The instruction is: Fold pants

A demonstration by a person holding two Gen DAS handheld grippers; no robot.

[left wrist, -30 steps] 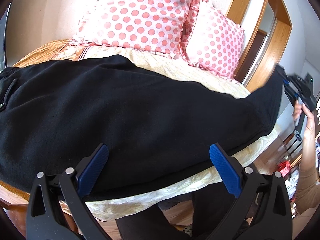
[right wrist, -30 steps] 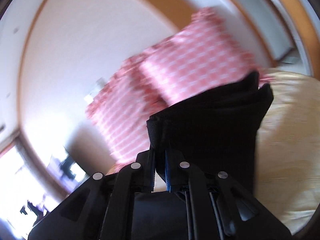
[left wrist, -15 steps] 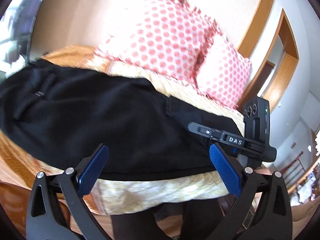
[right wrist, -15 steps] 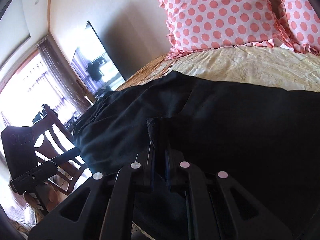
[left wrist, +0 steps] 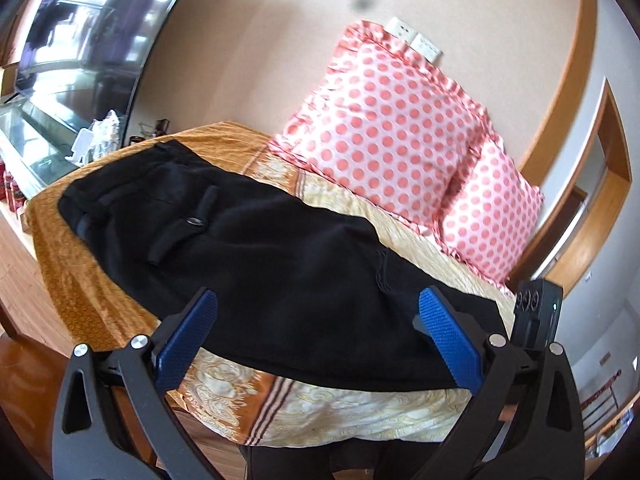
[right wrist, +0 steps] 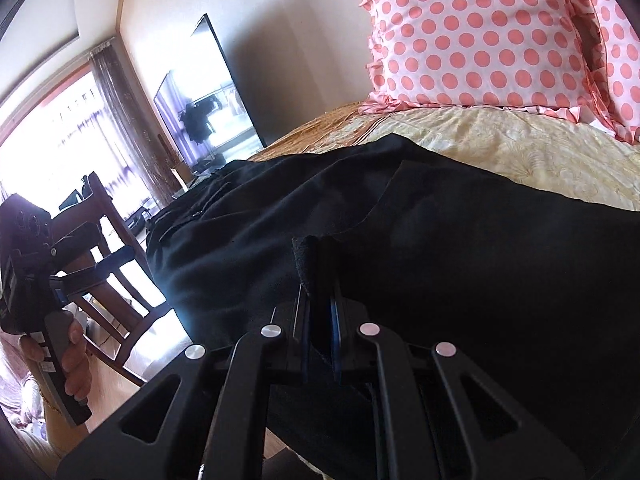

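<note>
a bed (left wrist: pixel 360 412) with a gold and cream patterned cover fills the space ahead of both tools, and two pink polka-dot pillows (left wrist: pixel 384 136) lean on the wall at its far side. black pants (left wrist: pixel 248 248) lie flat across the bed, their long axis running crosswise to the tools, with the waistband and a buttoned pocket off to the far left and the leg end doubled back at the right. the right gripper (right wrist: pixel 320 320) is clenched on a fold of that leg hem, the cloth standing up between its blue pads, so it is the tool already in contact. the left gripper (left wrist: pixel 316 336) hovers just short of the near edge of the pants, its blue fingers (left wrist: pixel 188 334) spread wide and holding nothing. judging by this, the hem would next be carried leftward, along the pants' length, toward the waistband.
</note>
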